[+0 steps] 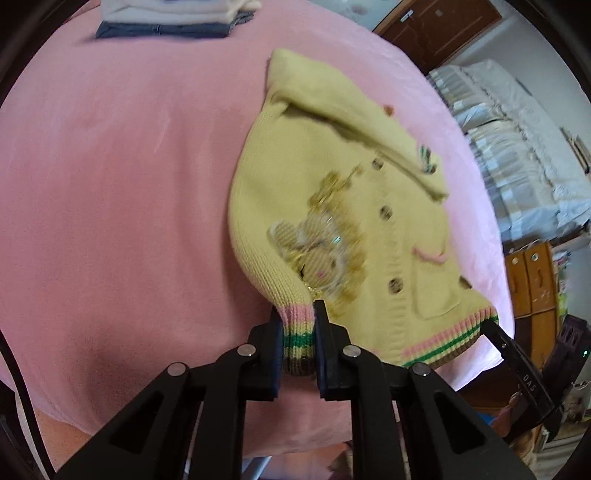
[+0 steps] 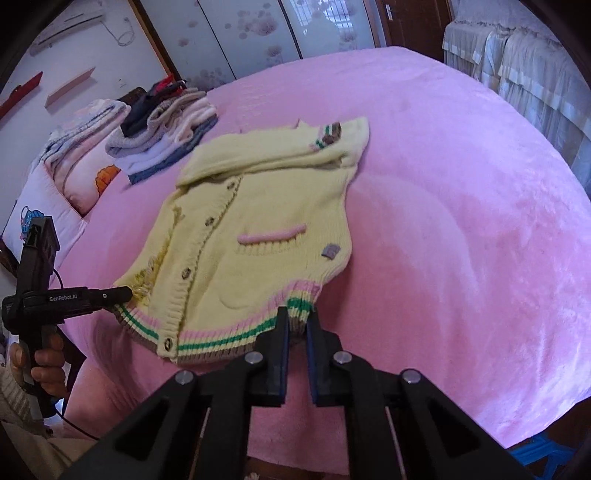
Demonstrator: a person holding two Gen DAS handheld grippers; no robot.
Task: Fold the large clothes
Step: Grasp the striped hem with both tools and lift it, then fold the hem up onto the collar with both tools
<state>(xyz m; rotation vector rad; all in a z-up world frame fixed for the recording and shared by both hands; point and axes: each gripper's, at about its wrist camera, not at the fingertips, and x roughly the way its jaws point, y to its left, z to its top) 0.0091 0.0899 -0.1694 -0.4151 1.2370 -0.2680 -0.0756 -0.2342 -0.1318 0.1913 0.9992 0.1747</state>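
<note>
A yellow knitted cardigan [image 1: 332, 192] with buttons, a bunny patch and a striped pink-green-brown hem lies on the pink bed; it also shows in the right wrist view [image 2: 258, 206]. Its sleeves are folded across the chest. My left gripper [image 1: 298, 314] is shut on the hem's left corner [image 1: 297, 332]. My right gripper [image 2: 297, 315] is shut on the hem's right corner [image 2: 299, 306]. The right gripper shows in the left wrist view [image 1: 491, 326], and the left gripper in the right wrist view [image 2: 125, 293]. The hem is stretched between them near the bed's front edge.
The pink blanket [image 2: 461, 221] covers the bed. A stack of folded clothes [image 2: 166, 133] sits at the far side, also seen in the left wrist view [image 1: 173, 18]. Pillows [image 2: 74, 162] lie at the left. A white-covered sofa [image 1: 517, 147] stands beyond the bed.
</note>
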